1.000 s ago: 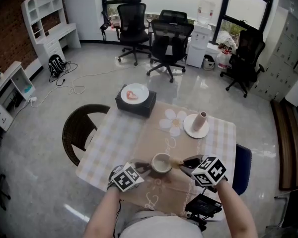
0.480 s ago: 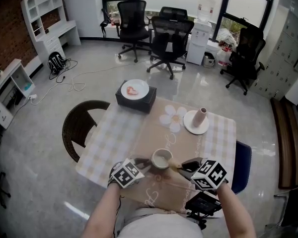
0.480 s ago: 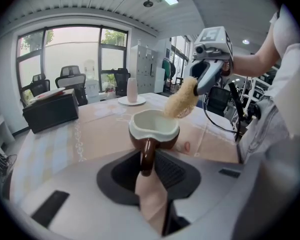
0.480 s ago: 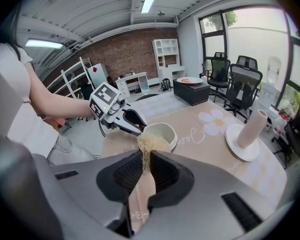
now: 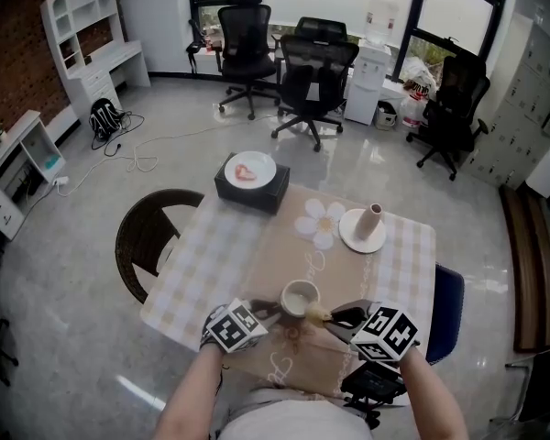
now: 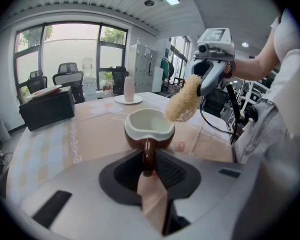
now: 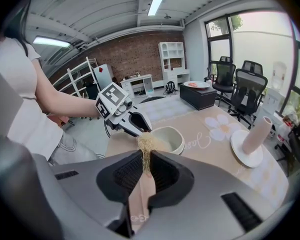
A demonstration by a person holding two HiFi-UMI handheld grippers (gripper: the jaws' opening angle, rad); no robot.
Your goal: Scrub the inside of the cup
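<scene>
A cup [image 5: 300, 297], brown outside and white inside, stands on the tan runner near the table's front edge. My left gripper [image 5: 270, 310] is shut on its handle [image 6: 148, 156]; the jaws have just eased slightly, with the handle still between them. My right gripper [image 5: 335, 317] is shut on a straw-coloured fibre scrubber [image 5: 316, 314]. The scrubber [image 6: 184, 99] hangs at the cup's right rim [image 6: 149, 126], above the opening. In the right gripper view the scrubber [image 7: 146, 145] sticks up from the jaws in front of the cup [image 7: 169, 139].
A black box with a white plate [image 5: 250, 183] sits at the table's far left. A white saucer with a beige cylinder [image 5: 362, 230] stands far right. A wicker chair [image 5: 151, 241] is left of the table, a blue seat [image 5: 447, 310] right.
My right gripper has shifted a little toward the cup's near right side with the scrubber. The left gripper and cup have stayed put.
</scene>
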